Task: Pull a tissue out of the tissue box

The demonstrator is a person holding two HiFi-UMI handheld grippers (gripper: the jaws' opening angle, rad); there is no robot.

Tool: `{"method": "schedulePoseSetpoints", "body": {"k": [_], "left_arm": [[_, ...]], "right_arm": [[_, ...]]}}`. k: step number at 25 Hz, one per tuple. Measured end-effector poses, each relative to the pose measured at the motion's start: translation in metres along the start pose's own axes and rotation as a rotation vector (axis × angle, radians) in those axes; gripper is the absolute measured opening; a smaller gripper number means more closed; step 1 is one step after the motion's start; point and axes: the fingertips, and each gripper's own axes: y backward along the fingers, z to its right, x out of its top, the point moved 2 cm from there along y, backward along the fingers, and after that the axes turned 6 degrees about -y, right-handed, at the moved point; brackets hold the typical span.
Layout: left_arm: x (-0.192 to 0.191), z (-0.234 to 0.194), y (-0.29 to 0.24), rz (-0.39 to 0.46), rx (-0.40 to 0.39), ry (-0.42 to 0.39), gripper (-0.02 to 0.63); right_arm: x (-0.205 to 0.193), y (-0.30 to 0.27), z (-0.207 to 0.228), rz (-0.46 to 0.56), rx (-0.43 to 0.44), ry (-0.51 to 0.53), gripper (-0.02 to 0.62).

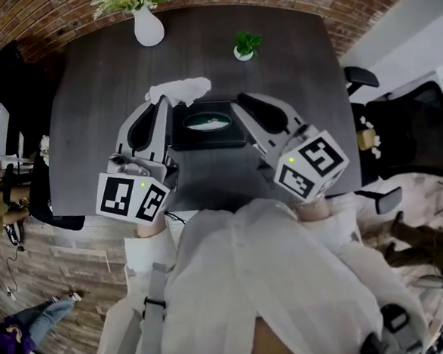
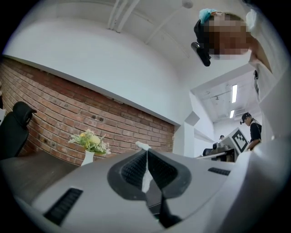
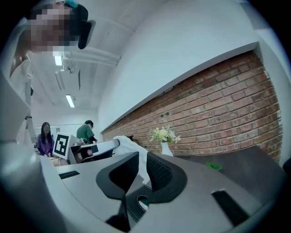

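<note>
Tissue (image 1: 180, 88), soft crumpled white, in closed left claw (image 2: 146, 151); right claw (image 3: 142, 155) slightly parted.

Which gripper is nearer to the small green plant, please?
Right. The right gripper is on the near side of the green plant; the left gripper, pinching the tissue, is farther off to its left.

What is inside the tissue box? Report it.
White tissue shows in the oval opening of the tissue box. The box's black top covers the rest, so how much remains cannot be seen.
</note>
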Motion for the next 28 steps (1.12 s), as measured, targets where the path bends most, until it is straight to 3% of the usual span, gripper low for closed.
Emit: {"method": "schedulePoseSetpoints", "body": {"k": [8, 28], "left_arm": [[-0.011, -0.001, 0.011, -0.002, 0.020, 0.068, 0.008], [-0.032, 0.011, 0.017, -0.058, 0.013, 0.124, 0.008]], "right_arm": [[-0.004, -0.003, -0.011, 0.002, 0.041, -0.005, 0.008], [-0.022, 0.002, -0.010, -0.027, 0.040, -0.028, 0.005]]}}
